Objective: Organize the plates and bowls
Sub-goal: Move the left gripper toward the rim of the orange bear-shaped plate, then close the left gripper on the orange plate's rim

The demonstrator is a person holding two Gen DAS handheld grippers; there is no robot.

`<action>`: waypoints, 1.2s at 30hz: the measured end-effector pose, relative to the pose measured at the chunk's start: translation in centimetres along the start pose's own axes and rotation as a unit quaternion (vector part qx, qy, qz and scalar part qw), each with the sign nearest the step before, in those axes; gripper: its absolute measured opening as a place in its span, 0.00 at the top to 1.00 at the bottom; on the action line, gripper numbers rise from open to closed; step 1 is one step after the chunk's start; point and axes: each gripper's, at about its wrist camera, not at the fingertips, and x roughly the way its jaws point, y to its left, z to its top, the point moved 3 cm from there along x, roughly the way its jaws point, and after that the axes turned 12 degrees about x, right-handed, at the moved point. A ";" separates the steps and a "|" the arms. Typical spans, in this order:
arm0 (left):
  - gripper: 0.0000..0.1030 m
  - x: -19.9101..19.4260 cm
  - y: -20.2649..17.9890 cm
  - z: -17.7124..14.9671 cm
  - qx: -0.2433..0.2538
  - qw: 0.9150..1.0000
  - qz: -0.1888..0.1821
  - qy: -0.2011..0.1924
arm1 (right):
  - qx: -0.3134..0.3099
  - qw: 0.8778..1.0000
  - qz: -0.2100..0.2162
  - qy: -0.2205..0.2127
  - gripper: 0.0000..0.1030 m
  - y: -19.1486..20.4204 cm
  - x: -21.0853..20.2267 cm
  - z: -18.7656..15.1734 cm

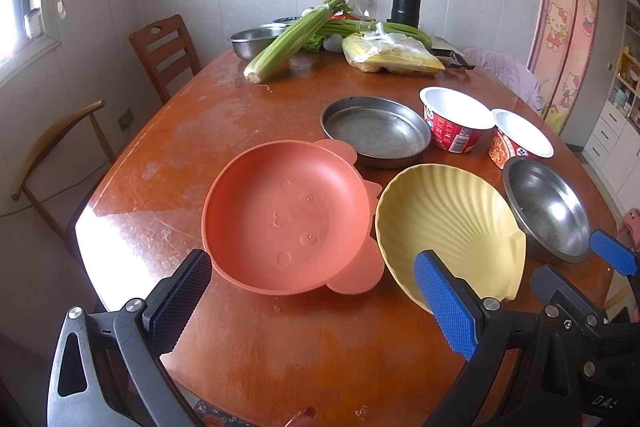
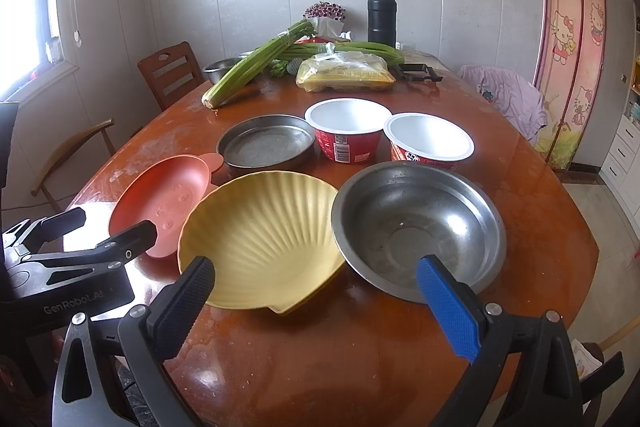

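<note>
While nothing is picked up yet, both tools wait just past the near edge of the bench [image 2: 520,187]. The left hand-held gripper [image 1: 316,303] is spread wide and holds nothing. It points at the orange bear plate [image 1: 286,217] near the near edge. The right hand-held gripper [image 2: 316,303] is spread wide too, and it is empty. It sits in front of the yellow shell bowl [image 2: 260,239] and the round steel bowl [image 2: 416,227], which touch each other along the near edge.

Further in toward the middle sit a flat steel pan [image 2: 266,145] and two red paper cup bowls [image 2: 348,131], side by side.

I think the orange plate and yellow bowl are plastic, so they should be light and stiff and will not break easily. Pinch them on the rim; the bear's ears look like good spots to grab. The steel bowl looks smooth and shiny, so it may slip. Grab its thin rim firmly. The paper cups look soft and may squash, so squeeze them gently.
</note>
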 end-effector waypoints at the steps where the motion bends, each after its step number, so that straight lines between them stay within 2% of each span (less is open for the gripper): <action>1: 0.02 0.0 0.0 0.0 0.001 1.000 0.001 0.000 | 0.000 1.000 0.000 0.000 0.01 0.0 0.0 0.0; 24: 0.02 0.0 0.6 0.2 -0.003 1.000 0.000 -0.008 | -0.011 1.000 -0.002 0.000 0.01 0.6 0.1 0.0; 30: 0.02 0.1 2.1 0.1 -0.016 1.000 0.006 -0.011 | -0.025 1.000 -0.002 0.000 0.01 1.6 0.4 0.1; 36: 0.02 0.4 5.2 -0.2 -0.047 0.999 0.016 -0.010 | -0.040 0.999 0.011 0.001 0.01 3.2 1.1 1.0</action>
